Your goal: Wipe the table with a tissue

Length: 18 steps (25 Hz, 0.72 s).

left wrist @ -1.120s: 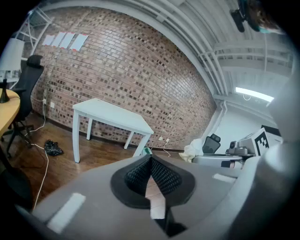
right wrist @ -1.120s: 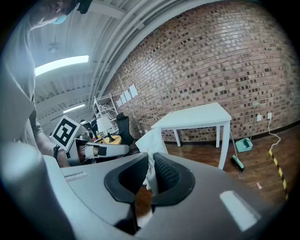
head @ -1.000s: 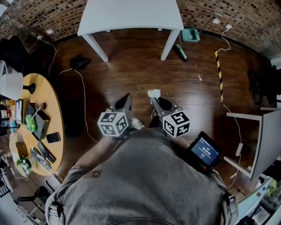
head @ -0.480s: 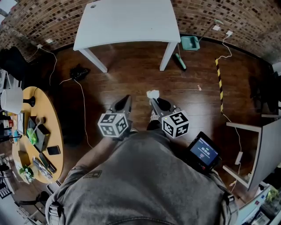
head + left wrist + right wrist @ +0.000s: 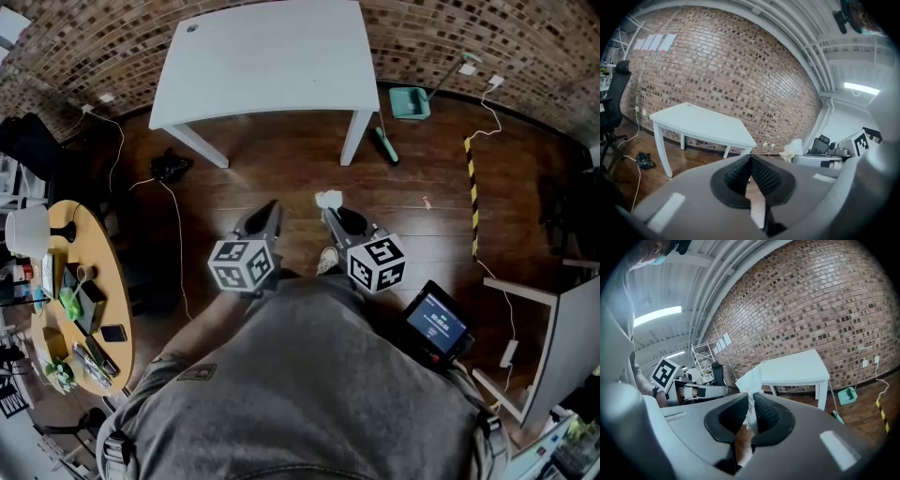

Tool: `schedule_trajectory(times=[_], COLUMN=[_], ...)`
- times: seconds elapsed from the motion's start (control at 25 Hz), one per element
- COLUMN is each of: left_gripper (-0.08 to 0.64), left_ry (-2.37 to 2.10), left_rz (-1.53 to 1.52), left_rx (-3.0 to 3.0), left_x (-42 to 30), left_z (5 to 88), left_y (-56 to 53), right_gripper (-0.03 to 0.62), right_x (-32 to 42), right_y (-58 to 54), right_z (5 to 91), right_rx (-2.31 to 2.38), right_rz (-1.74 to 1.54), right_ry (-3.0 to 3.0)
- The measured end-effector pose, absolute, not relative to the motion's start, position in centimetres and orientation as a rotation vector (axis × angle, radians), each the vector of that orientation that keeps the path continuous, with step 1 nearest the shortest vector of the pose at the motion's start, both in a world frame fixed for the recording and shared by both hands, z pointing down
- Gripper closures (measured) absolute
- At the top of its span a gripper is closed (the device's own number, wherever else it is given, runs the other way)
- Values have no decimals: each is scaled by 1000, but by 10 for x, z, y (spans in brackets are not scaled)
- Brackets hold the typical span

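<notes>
A white table stands ahead of me against the brick wall; it also shows in the left gripper view and the right gripper view. My right gripper is shut on a crumpled white tissue, which sticks up from between the jaws. My left gripper is held beside it at the same height, jaws closed together with nothing in them. Both grippers hang over the wooden floor, well short of the table.
A round wooden table with a lamp, phones and clutter stands at my left. A green dustpan and brush lie right of the white table. Cables run over the floor. A white desk stands at right.
The view has moved forward toward the white table, which now shows more of its top. Both grippers keep the same pose, the tissue still held.
</notes>
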<state>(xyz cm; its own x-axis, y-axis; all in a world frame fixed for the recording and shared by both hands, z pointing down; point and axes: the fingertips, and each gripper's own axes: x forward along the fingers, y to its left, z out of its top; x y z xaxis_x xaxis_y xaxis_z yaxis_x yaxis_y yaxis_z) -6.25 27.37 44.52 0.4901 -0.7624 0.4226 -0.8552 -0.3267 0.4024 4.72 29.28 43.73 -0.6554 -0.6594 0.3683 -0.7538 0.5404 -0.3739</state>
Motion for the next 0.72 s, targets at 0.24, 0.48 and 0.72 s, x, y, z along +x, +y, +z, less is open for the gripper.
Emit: schedule_trajectory(times=[0.24,0.48,0.72], left_gripper=[558,558,558], left_ry=[-1356,-1333,-1289], left_rz=[207,224,219], left_rx=[2145,2154,2162], left_x=[-49,-51,-62], left_z=[441,444,451], left_y=[251,230,185], right_gripper=[548,548,548], right_x=[65,68,57], right_y=[273,253,216], right_z=[436,444,449], right_rx=[1183,1205,1240], right_rz=[768,794,796], right_ry=[-2605,-2576,-2538])
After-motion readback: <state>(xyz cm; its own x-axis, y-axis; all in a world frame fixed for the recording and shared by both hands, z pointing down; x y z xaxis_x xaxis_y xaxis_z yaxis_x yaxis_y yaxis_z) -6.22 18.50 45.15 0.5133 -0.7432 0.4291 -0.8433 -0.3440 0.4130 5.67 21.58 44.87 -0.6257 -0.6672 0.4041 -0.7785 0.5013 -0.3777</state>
